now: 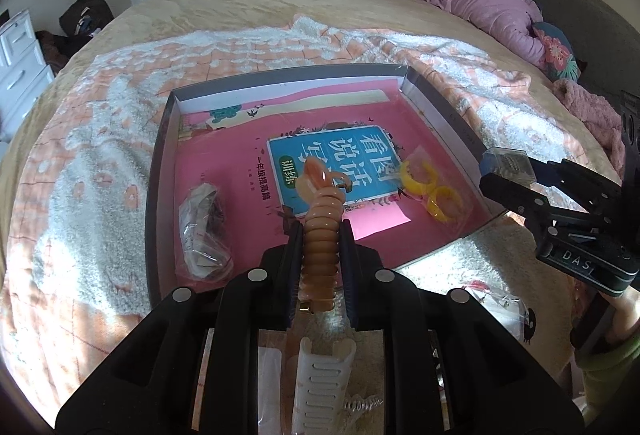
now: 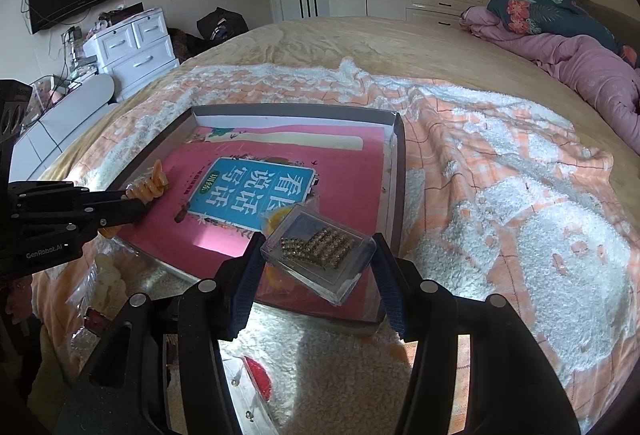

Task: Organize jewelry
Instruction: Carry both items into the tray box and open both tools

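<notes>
Both hand-held grippers (image 1: 320, 235) (image 2: 316, 255) hold jewelry above tray (image 2: 396, 139).

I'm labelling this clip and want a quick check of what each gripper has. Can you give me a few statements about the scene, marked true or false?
1. The left gripper is shut on the orange hair clip. True.
2. The right gripper is empty. False: it holds the clear box of rhinestone pieces.
3. The yellow rings lie inside the tray. True.
4. The tray sits on a wooden desk. False: it rests on the blanket on a bed.
</notes>
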Demonstrator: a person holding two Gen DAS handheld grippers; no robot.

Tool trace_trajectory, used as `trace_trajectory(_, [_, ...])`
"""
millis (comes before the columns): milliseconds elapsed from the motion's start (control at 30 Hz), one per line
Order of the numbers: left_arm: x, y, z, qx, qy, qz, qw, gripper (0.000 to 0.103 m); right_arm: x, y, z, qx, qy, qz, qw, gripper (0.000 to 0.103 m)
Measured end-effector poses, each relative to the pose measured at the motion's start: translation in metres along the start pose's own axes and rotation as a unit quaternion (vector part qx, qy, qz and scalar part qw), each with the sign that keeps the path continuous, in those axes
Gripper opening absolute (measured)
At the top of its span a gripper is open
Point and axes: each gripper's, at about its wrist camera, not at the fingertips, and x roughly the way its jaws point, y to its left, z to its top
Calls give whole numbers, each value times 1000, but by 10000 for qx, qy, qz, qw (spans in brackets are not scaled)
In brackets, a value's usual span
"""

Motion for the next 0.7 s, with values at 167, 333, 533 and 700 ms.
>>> trace_trajectory(167, [8, -2, 3, 59, 45, -8, 10000, 11, 12, 1, 0, -24, 102, -39, 9999, 52])
trace_trajectory(333, [13, -2, 7, 40, 12, -47, 10000, 11, 21, 3, 0, -72, 180, -152, 9997, 52])
trace_trajectory(533, [19, -3, 10, 49, 43, -65, 10000, 11, 26, 0, -1, 37, 241, -183, 9995, 53])
trace_trajectory(700, [20, -3, 9, 60, 64, -77, 9999, 11, 24, -2, -2, 114, 229, -146, 9996, 62])
